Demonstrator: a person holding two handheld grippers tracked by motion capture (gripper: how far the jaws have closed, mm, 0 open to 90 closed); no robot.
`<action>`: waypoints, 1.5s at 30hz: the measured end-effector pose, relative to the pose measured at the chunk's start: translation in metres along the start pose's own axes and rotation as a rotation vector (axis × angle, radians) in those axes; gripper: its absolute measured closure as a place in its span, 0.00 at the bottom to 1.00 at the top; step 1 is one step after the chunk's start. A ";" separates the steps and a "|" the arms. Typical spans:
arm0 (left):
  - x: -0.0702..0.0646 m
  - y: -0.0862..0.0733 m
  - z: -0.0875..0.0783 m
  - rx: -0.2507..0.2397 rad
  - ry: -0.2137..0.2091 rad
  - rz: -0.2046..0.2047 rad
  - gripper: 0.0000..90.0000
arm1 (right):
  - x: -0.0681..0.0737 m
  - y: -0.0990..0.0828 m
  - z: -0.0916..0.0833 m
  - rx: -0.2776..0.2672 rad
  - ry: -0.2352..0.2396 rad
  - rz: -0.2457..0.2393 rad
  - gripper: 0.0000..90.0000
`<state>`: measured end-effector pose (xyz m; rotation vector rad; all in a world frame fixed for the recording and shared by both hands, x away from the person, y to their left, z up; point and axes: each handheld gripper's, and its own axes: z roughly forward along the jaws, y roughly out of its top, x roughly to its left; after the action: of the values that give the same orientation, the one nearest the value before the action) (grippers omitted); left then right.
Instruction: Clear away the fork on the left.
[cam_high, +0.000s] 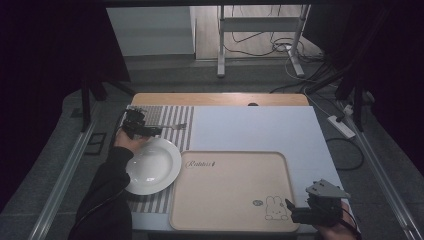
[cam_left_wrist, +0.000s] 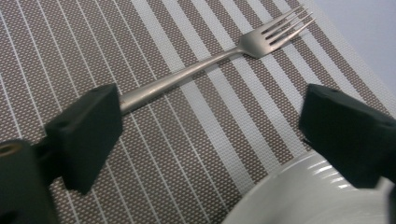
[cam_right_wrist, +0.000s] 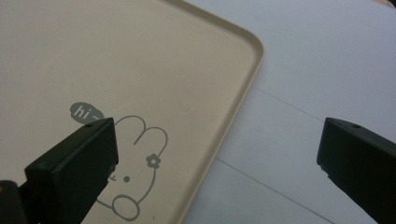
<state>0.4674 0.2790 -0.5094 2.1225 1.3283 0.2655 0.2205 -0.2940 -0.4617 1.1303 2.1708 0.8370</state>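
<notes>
Nearest, at 5 o'clock, the right gripper (cam_high: 300, 212) hovers with jaws wide and empty over the corner of the beige tray (cam_right_wrist: 243, 88), beside its printed rabbit and a bubble reading "hi"; script at the tray's 10 o'clock corner is too small to read. Beyond, at 10 o'clock, the left gripper (cam_left_wrist: 205, 126), jaws wide and empty, straddles the fork (cam_left_wrist: 205, 60) handle on the striped placemat (cam_left_wrist: 56, 46) beside the white plate (cam_high: 152, 167), apparently positioned to grasp it

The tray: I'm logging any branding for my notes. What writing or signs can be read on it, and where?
"hi" stands in a small dark speech bubble beside the rabbit drawing near a corner of the tray.
A cursive word is printed at the tray's far left corner in the high view; too blurred to read for certain.
</notes>
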 end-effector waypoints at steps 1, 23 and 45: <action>0.001 0.001 0.001 0.011 0.013 0.004 0.19 | 0.000 0.000 0.000 0.001 0.000 0.000 0.00; 0.027 0.032 0.029 0.125 0.062 0.006 0.99 | 0.000 0.000 0.000 0.001 0.009 -0.008 0.00; 0.017 0.015 0.019 0.246 -0.006 0.043 0.99 | 0.001 0.000 -0.001 0.006 0.007 -0.018 0.00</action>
<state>0.4952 0.2822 -0.5181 2.3544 1.3723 0.1174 0.2191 -0.2931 -0.4618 1.1100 2.1873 0.8285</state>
